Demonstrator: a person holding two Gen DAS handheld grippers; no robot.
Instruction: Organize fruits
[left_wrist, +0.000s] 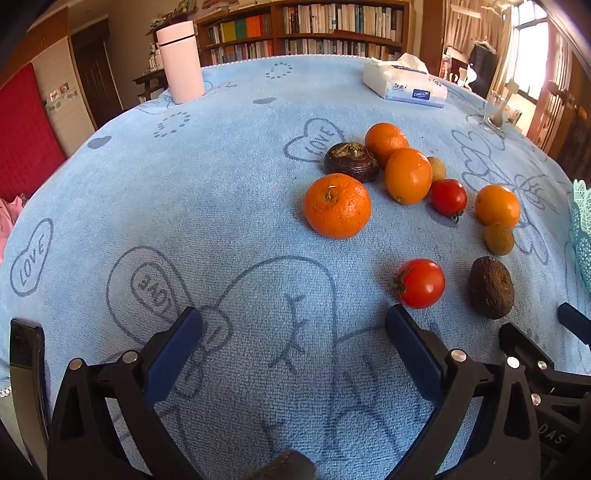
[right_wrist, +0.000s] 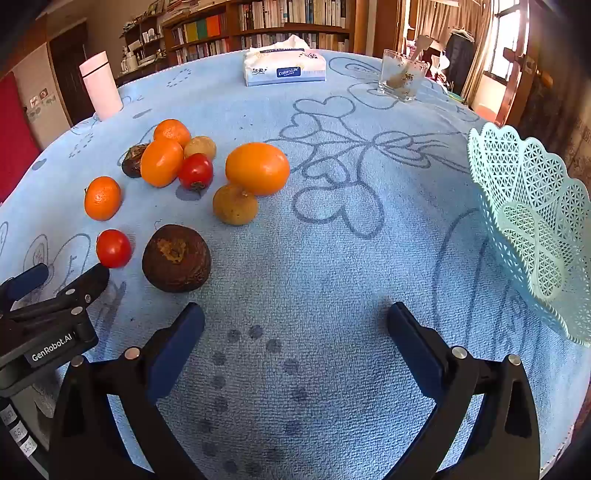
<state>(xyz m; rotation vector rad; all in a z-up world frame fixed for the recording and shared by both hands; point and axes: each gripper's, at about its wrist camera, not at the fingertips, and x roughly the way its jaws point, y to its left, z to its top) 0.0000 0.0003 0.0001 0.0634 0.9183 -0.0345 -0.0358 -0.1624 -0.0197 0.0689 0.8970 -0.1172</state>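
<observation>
Bookshelves ring a tabletop (right_wrist: 332, 258) under a blue towel, where the fruit lies loose and a mint basket (right_wrist: 535, 229) stands at the right edge, holding nothing that shows. Both tools are spread wide and carry nothing. The left tool (left_wrist: 293, 321) sits low, its right finger nearly touching a tomato (left_wrist: 421, 283), which lies just outside the gap rather than between the fingers. The right tool (right_wrist: 295, 317) hovers over bare cloth, with a dark brown fruit (right_wrist: 176, 258) just ahead of its left finger and the basket off to its right.

To pick well, I judge the left tool should shift right until the tomato is centred between the fingers, then close gently, since its skin is thin and it would roll from a glancing touch. The oranges (left_wrist: 337, 206) wait further back, well apart from either tool.
</observation>
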